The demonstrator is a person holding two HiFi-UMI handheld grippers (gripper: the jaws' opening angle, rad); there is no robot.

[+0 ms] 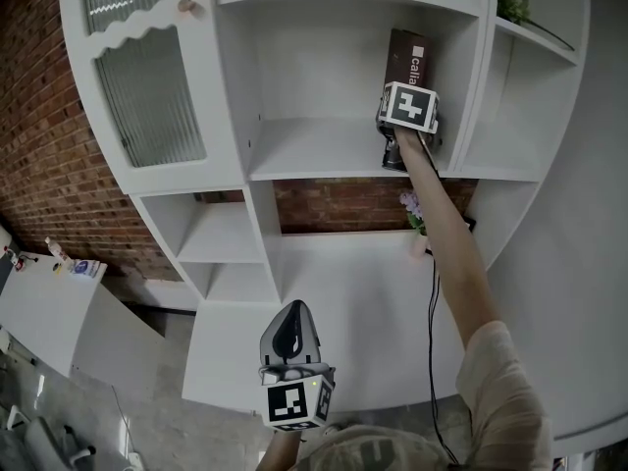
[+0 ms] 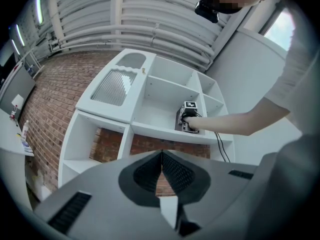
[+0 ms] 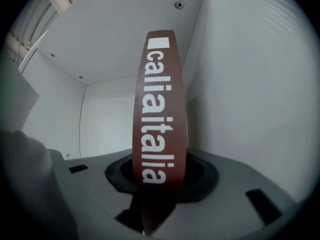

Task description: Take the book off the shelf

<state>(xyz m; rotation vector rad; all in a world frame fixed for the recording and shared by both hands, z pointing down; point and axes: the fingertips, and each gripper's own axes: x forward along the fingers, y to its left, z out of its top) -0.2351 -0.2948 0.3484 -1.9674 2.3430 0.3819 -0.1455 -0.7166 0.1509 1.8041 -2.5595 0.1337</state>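
The book [image 3: 159,114], brown-red with white lettering down its spine, stands upright at the right end of the middle compartment of the white shelf [image 1: 324,150], just beside the compartment's right wall and back from the board's front edge. The right tongs [image 3: 159,184] are clenched on the lower part of its spine, one jaw on either cover, with the person's arm [image 1: 451,253] stretched up to them from the lower right. The left tongs [image 2: 161,171] hang well below, in front of the shelf's lower compartments, clenched with nothing between the jaws. At the shelf's left end there is a ribbed glass door [image 1: 147,91]. A green plant [image 1: 512,6] sits in the narrow compartment at the shelf's right edge. A brick wall [image 1: 39,165] runs behind the shelf on the left
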